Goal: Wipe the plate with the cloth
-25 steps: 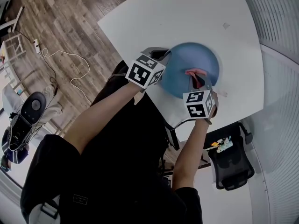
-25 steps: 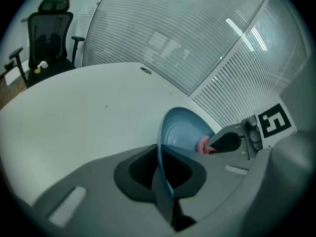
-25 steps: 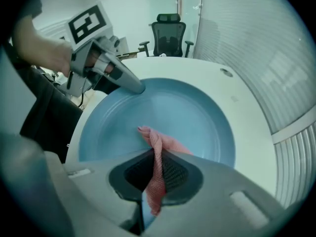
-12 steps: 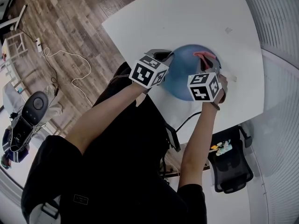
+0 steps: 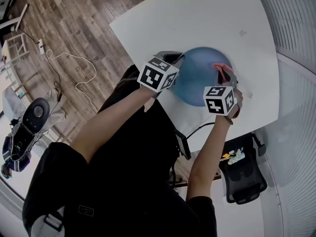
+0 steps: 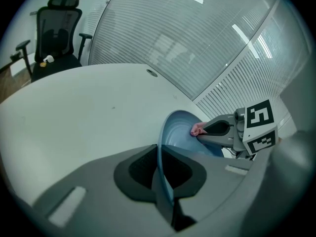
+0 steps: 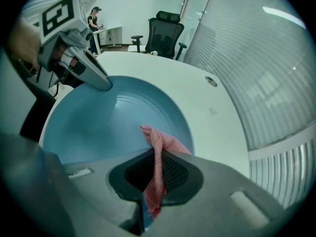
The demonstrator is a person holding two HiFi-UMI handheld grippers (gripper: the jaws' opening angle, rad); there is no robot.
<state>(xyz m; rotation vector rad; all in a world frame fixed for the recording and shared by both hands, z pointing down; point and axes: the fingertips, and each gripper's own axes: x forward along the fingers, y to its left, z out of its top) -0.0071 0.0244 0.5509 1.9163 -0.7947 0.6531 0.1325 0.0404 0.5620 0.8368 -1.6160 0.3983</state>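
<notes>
At the front edge of the counter (image 5: 197,14), your left tool (image 6: 163,184) clamped the plate (image 5: 197,80) while your right tool (image 7: 152,184) pinched the cloth (image 7: 159,149).

The scene is evenly and brightly lit. Ceiling strip lights are mirrored in the glass wall (image 6: 197,38). Strong fisheye bending and dark corners are seen; near parts are blurred.
</notes>
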